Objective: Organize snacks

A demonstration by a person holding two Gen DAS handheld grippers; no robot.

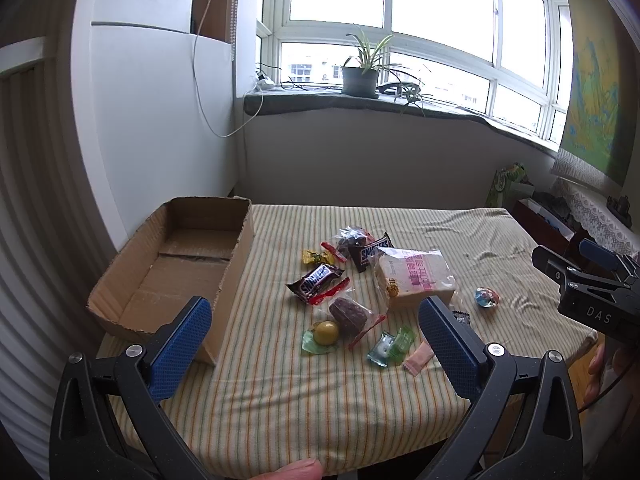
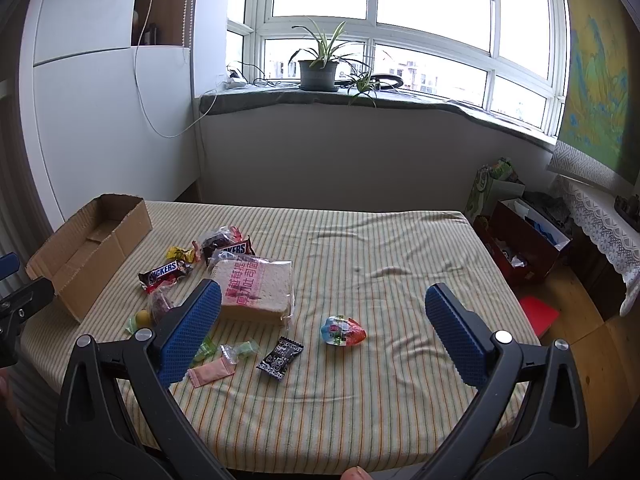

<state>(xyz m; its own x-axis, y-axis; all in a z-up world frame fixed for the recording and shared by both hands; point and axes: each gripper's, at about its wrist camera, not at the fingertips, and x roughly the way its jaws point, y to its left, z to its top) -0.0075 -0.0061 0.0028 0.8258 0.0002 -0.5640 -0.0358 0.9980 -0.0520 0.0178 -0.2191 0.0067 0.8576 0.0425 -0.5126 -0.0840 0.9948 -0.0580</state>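
Snacks lie scattered on a striped tablecloth (image 1: pixel 280 392): two Snickers bars (image 1: pixel 316 278) (image 1: pixel 370 254), a wrapped bread slice pack (image 1: pixel 416 276) (image 2: pixel 256 286), a dark wrapped cake (image 1: pixel 349 314), a yellow ball candy (image 1: pixel 326 333), green candies (image 1: pixel 390 346), a pink sachet (image 1: pixel 418 359) (image 2: pixel 211 372), a black sachet (image 2: pixel 280 358) and a colourful candy (image 1: pixel 487 297) (image 2: pixel 343 331). An empty cardboard box (image 1: pixel 176 264) (image 2: pixel 86 252) stands at the left. My left gripper (image 1: pixel 316 344) is open above the near snacks. My right gripper (image 2: pixel 322 330) is open above the table's near middle.
The table (image 2: pixel 360 240) stands below a window sill with a potted plant (image 1: pixel 360 76). Bags and a red box (image 2: pixel 520 240) sit on the wooden floor to the right. A white wall and cabinet are on the left.
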